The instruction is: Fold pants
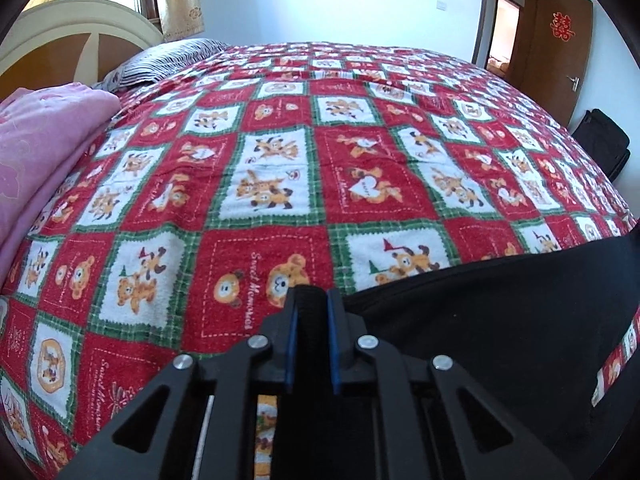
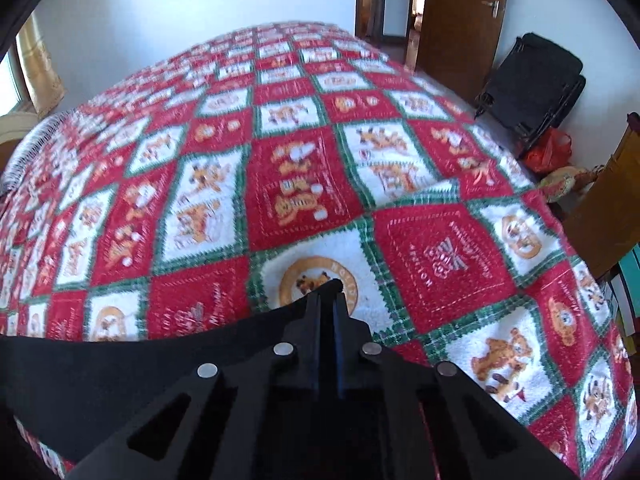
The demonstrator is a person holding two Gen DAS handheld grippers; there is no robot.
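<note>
Scene: we work over a bed covered by a red, white and green patchwork-print fleece blanket (image 1: 280,152), with the black fabric pants (image 1: 500,312) lying along its near edge.

Left claw: our left gripper (image 1: 311,300) has its blue-padded jaws drawn narrow, with a strip of the black cloth standing between them; we read that as a pinch on one corner of the garment.

Right claw: our right gripper (image 2: 329,294) is closed almost to nothing at the far edge of the pants (image 2: 140,368). The black jaws against black cloth make the contact hard to see, but the fabric's edge runs straight up to the tips, so we judge it a grip on the other corner.

Pants: spread flat between the two claws, the upper edge drawn in a long taut curve across the blanket; the rest runs under the tools and out of sight.

Surroundings: a folded pink plush blanket (image 1: 44,140) sits at the left by the striped pillow (image 1: 168,60); a black suitcase (image 2: 532,80) stands against the wall near the brown wooden door (image 2: 460,20).

Step in hand: we judge this the moment of taking hold, both corners secured, no fold made yet.

Next move: we would lift both corners together, keep the edge level and tensioned, and carry it over onto the opposite end of the garment, lining up the edges before letting go.
</note>
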